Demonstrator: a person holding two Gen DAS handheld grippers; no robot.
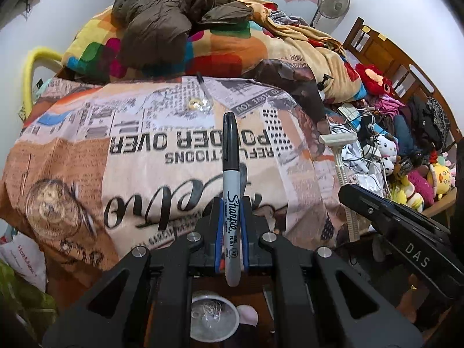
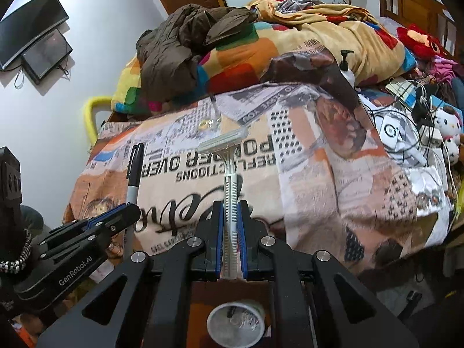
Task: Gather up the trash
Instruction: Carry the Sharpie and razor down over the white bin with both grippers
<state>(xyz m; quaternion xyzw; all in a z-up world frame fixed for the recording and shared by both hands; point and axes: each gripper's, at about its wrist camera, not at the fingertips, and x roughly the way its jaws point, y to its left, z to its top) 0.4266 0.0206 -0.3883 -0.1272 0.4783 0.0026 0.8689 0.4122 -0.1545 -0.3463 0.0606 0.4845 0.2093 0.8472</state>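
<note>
My left gripper is shut on a black-capped Sharpie marker, held upright above the bed's near edge; the marker also shows in the right wrist view. My right gripper is shut on a white disposable razor, head up; the razor also shows in the left wrist view. A white cup with bits of trash inside stands on the floor below both grippers, also in the right wrist view. A clear wrapper with a yellow bit lies farther back on the blanket.
A newspaper-print blanket covers the bed's near end. A brown jacket and colourful blanket pile lie behind. A pump bottle, cables and plush toys crowd the right side. A wooden headboard and fan stand beyond.
</note>
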